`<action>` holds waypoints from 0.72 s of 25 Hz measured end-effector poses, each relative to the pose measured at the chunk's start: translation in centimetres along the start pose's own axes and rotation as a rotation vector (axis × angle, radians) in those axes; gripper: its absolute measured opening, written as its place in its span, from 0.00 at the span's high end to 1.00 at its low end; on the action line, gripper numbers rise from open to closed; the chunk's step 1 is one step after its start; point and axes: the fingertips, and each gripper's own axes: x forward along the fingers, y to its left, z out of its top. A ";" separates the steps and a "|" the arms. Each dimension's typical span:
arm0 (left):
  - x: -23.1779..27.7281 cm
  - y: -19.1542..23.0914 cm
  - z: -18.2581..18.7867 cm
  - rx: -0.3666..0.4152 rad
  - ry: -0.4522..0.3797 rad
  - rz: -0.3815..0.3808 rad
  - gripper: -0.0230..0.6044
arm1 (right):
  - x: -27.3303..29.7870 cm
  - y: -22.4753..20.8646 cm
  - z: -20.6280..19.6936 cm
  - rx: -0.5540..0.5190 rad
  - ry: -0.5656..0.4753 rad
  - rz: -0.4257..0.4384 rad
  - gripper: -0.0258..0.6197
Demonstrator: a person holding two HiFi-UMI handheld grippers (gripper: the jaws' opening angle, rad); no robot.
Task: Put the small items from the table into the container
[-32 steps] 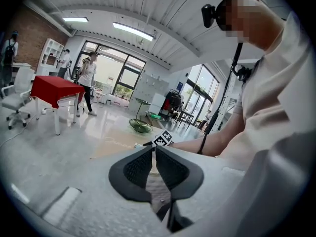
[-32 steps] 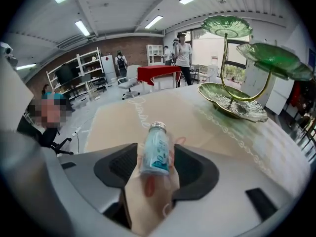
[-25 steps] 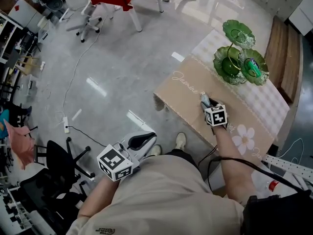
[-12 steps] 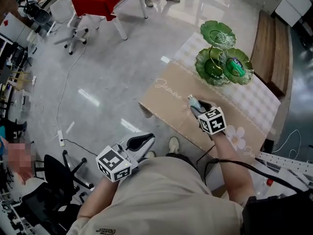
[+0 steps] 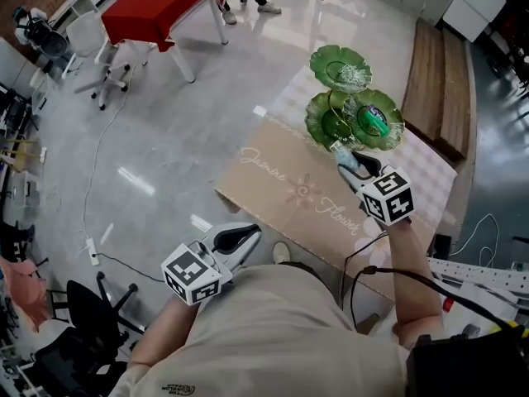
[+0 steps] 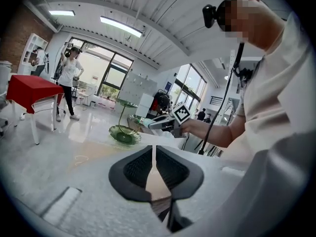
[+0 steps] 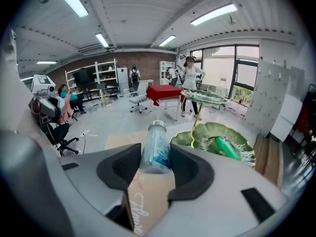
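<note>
My right gripper is shut on a small clear bottle with a blue label and a silver cap. It holds the bottle above the table, just in front of the green tiered plate stand. In the right gripper view the bottle stands between the pads, cap pointing away, before the lower green plate. A green tube-like item lies on that plate. My left gripper hangs shut and empty near my body, off the table's left side; in its own view the pads meet.
A brown runner with lettering and a flower print covers the table over a checked cloth. A wooden bench runs behind the table. A red-covered table and office chairs stand on the grey floor farther off.
My right gripper has risen from the runner with the bottle and moved to the green stand. The left gripper has stayed low beside my body.
</note>
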 end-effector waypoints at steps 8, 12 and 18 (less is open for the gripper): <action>1.0 0.4 0.6 0.005 -0.001 0.012 0.95 | 0.0 -8.7 0.8 -0.015 0.046 -0.083 0.66; 0.9 0.6 0.4 -0.006 0.000 0.039 0.95 | 1.8 -11.6 -0.4 0.020 0.084 -0.082 0.66; 0.2 1.3 -0.1 -0.027 0.002 0.091 0.95 | 3.8 -12.9 -1.5 0.041 0.129 -0.081 0.66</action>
